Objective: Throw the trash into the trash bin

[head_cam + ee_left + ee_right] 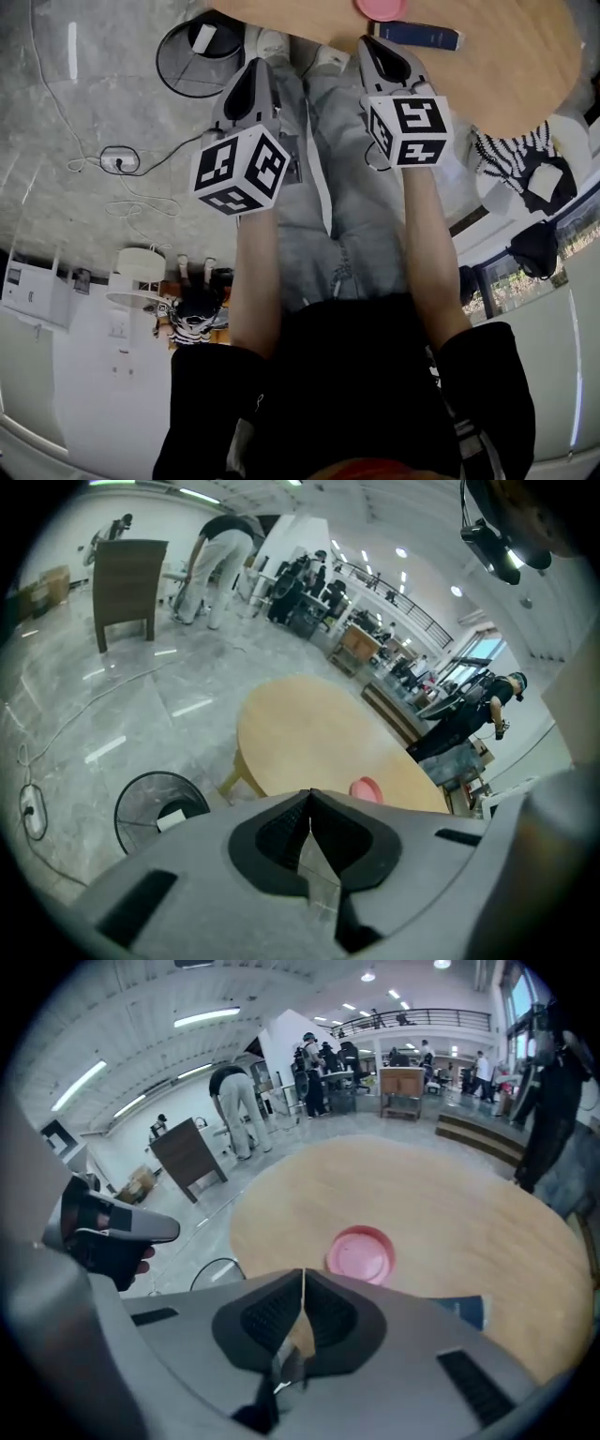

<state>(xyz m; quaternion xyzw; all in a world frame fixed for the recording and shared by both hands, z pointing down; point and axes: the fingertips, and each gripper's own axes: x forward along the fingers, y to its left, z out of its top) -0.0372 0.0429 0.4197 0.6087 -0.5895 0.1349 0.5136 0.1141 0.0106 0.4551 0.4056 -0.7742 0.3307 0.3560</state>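
The trash bin (176,73) stands on the floor at far left, just beside the desk (506,75), with a white scrap (203,37) already inside. The left gripper (253,67) and right gripper (377,45) each have their fingers closed tip to tip with nothing between them. The remaining trash is probably the pink round piece (380,7) and the blue flat item (417,36) near the desk's near edge. The fingers should open before reaching down. The head view cuts off the pink piece, and I can't tell what it is.
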